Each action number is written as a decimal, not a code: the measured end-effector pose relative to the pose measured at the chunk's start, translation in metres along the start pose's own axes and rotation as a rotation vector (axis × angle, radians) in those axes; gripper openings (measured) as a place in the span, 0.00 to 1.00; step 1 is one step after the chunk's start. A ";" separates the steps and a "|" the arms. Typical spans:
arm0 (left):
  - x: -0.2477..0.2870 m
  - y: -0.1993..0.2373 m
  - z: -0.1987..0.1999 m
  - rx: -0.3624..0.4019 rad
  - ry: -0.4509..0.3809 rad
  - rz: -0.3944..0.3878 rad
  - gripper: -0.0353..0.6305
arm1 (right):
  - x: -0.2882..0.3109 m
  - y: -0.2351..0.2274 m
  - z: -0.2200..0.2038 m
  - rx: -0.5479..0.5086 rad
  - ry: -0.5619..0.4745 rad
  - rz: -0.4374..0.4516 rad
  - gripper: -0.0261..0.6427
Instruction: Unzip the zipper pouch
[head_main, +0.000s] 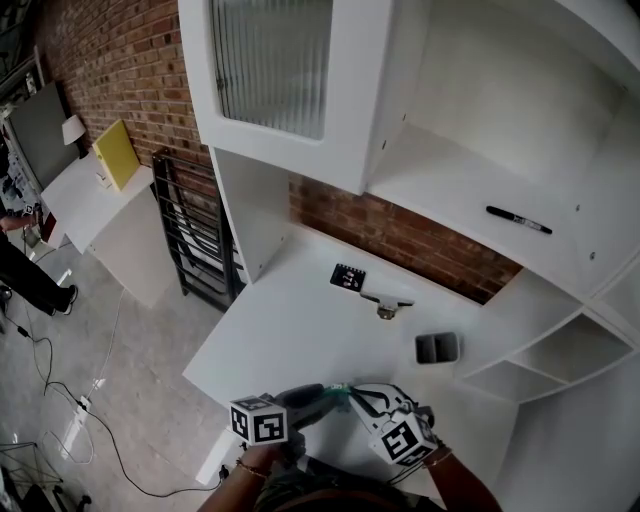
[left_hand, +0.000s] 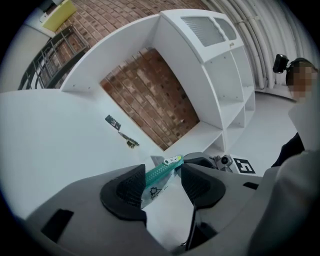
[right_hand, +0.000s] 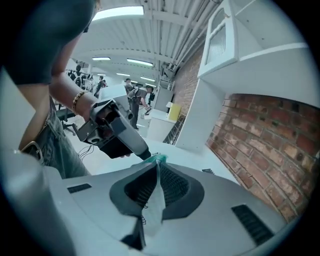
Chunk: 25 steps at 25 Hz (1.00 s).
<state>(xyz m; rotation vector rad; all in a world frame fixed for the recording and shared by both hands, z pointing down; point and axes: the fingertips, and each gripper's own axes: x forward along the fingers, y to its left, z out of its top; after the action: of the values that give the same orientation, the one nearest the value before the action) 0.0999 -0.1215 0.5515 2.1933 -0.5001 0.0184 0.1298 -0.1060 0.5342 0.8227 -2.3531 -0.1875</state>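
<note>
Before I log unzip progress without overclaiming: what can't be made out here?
Head view: pouch mostly covered by left tool and right tool.
Left gripper view: zipper teeth too small to tell joined or parted.
Right gripper view: pouch mostly hidden behind the right tool.
Head view: small metal item too small to identify.

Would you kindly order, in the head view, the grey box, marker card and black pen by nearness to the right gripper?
1. Grey box, on the desk near the right gripper.
2. Marker card, by the brick wall.
3. Black pen, on the shelf.
</note>
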 end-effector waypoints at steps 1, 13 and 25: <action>0.002 -0.001 -0.003 -0.005 0.011 -0.003 0.38 | -0.002 0.003 0.002 -0.024 0.000 0.002 0.07; -0.005 -0.015 -0.032 -0.034 0.060 -0.028 0.32 | -0.011 0.037 0.002 -0.233 -0.008 0.082 0.07; -0.019 -0.022 -0.038 -0.011 0.053 -0.045 0.29 | -0.007 0.055 0.000 -0.296 -0.022 0.120 0.07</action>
<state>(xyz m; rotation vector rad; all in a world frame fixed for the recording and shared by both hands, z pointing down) 0.0962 -0.0739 0.5545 2.1868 -0.4197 0.0494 0.1063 -0.0577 0.5484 0.5380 -2.3127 -0.4826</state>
